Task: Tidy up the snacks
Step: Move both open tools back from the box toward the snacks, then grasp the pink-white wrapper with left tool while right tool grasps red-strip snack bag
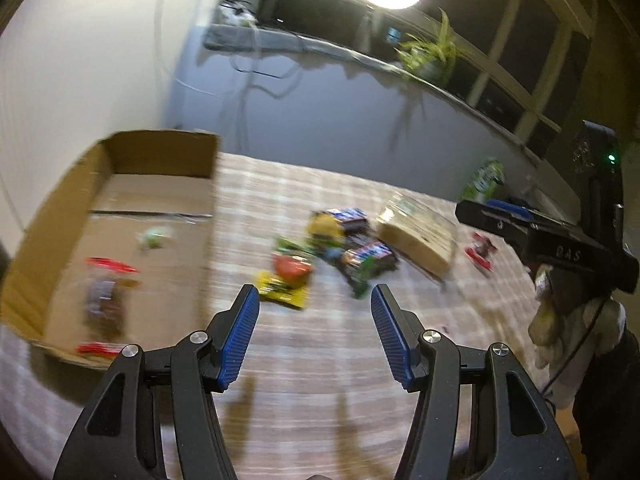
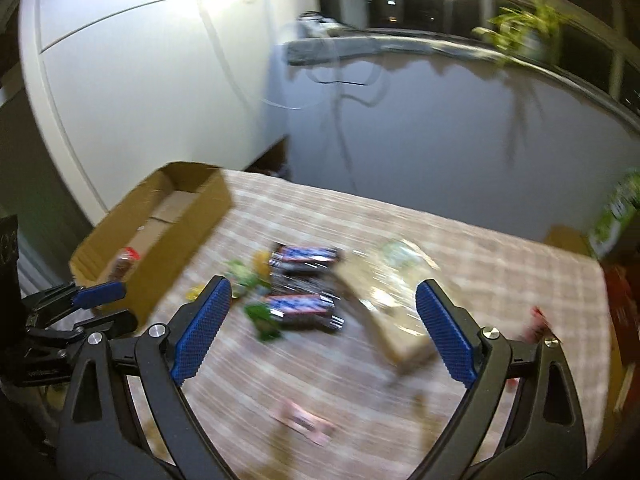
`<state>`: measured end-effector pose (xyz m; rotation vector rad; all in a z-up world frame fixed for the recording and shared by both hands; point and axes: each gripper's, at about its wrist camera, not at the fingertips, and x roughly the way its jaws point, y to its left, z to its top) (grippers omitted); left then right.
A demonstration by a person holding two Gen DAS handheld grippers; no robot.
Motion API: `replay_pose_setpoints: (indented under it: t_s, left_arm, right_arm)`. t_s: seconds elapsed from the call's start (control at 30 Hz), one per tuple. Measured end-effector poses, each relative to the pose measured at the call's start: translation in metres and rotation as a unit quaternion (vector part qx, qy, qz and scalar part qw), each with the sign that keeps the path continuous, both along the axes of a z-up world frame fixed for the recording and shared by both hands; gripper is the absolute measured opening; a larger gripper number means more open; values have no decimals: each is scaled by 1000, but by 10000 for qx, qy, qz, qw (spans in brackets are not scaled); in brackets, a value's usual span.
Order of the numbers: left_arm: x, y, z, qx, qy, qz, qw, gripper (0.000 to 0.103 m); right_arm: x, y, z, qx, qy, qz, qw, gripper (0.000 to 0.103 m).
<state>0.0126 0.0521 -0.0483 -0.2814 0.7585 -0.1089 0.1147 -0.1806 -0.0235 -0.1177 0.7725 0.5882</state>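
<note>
Right wrist view: my right gripper [image 2: 322, 312] is spread wide and empty above two chocolate bars [image 2: 306, 280] on the checked tablecloth [image 2: 480, 256]; my left gripper [image 1: 314, 320] is wide too. Everything blurs, so I might pinch neighbouring wrappers. One cardboard box [image 2: 160, 216] stands left, holding one packet [image 2: 124, 264]; one clear-wrapped pack [image 2: 396, 300] lies right.

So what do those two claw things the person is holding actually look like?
Both are alike. The left gripper and right gripper each have black plastic arms with cut-out slots, silver round pivot bolts, and two fingers faced with ribbed blue pads. Seen from the left camera, the right one shows pale lettering, too blurred to read.
</note>
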Motion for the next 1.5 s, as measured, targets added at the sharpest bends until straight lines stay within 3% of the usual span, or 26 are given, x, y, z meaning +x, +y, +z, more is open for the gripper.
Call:
replay_pose_setpoints:
  t_s: [0.37,0.6,1.03,1.13,1.37,1.5]
  left_arm:
    - [13,-87,-28,36,437,-1168,9922,56]
    - [17,-115,-48,509,706,-1678,9820,51]
    - [43,-133,-58,1395,658,-2290,9611,46]
    - [47,-135,-58,1425,663,-2309,9602,45]
    - [54,-134,-59,1366,611,-2220,9635,21]
    - [53,-135,-60,1382,552,-2183,9645,19]
  right_arm:
    - [12,-101,-31,-153,247,-681,9973,95]
    - [26,-137,-53,-153,534,-806,9952,95]
    - [70,-143,-79,364,1233,-1043,9862,89]
    - [75,-139,-84,375,1294,-1063,9852,89]
    - [83,-123,-88,148,1251,-1078,9862,88]
    - [87,-113,-91,-36,1217,-1101,9864,76]
